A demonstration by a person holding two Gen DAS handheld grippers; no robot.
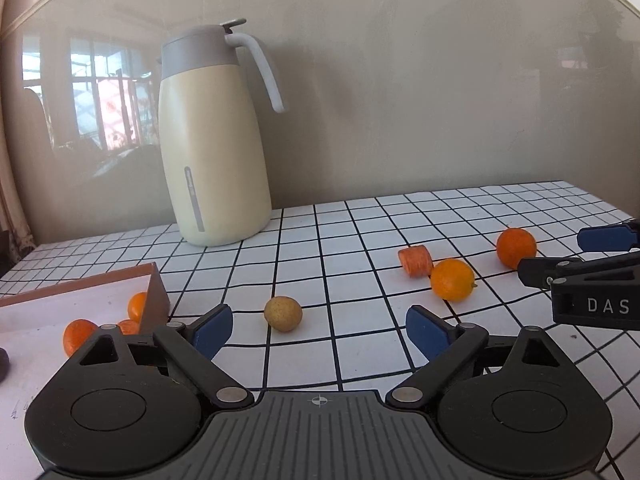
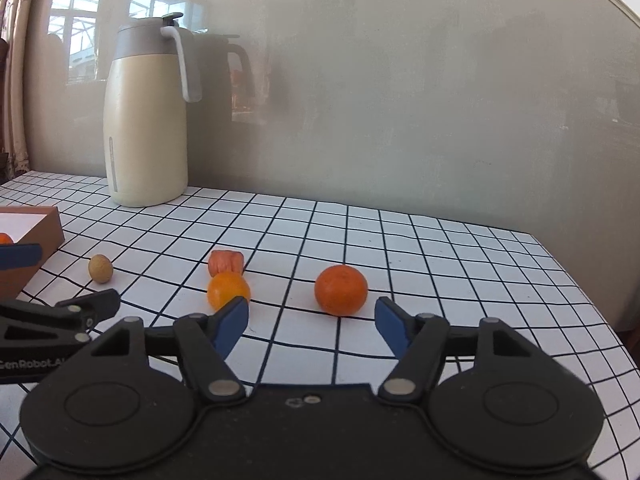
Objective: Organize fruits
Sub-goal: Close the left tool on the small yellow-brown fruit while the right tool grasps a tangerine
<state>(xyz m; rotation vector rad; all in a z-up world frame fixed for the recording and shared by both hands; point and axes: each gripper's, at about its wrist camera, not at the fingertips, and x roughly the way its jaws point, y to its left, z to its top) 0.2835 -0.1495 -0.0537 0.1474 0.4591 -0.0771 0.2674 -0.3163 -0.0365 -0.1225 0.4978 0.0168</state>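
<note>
My left gripper [image 1: 320, 322] is open above the checked tablecloth, and a small tan round fruit [image 1: 283, 314] lies just ahead between its blue pads, untouched. A brown box [image 1: 156, 292] at the left holds several small oranges [image 1: 138, 306]. To the right lie a reddish cut piece [image 1: 416, 261], a yellow-orange fruit [image 1: 453, 279] and a mandarin [image 1: 516, 247]. My right gripper [image 2: 311, 314] is open with nothing in it. The mandarin [image 2: 341, 290] sits just beyond its fingertips. The yellow-orange fruit [image 2: 228, 290] is behind its left pad.
A tall cream jug [image 1: 212, 140] with a grey lid stands at the back left against the wall. The table's right edge [image 2: 580, 280] drops off close to the mandarin. The left gripper [image 2: 60, 280] shows beside the box [image 2: 40, 228], near the tan fruit [image 2: 100, 268].
</note>
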